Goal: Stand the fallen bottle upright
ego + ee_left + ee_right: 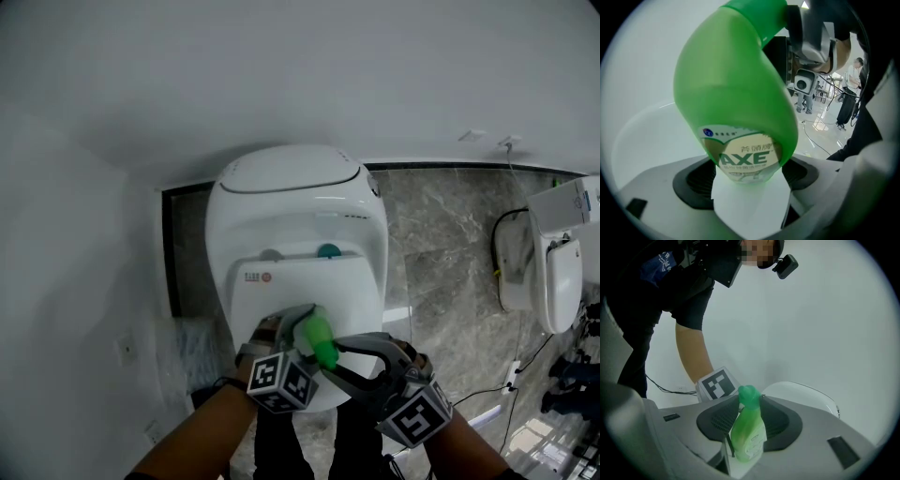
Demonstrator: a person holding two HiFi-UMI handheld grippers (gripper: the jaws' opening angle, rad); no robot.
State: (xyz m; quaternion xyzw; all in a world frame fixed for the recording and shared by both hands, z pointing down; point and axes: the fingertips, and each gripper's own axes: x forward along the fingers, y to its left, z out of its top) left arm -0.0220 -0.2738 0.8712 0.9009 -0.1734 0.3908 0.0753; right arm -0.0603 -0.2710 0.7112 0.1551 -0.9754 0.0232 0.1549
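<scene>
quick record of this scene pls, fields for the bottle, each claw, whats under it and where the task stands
bottle: green bottle, AXE label, cap end uppermost, leaning
left claw: left claw closed on the bottle's lower body
right claw: right claw closed on the bottle's sides
underneath: white toilet lid, shut
base touching lid: cannot tell
task state: bottle raised but not yet standing free
</scene>
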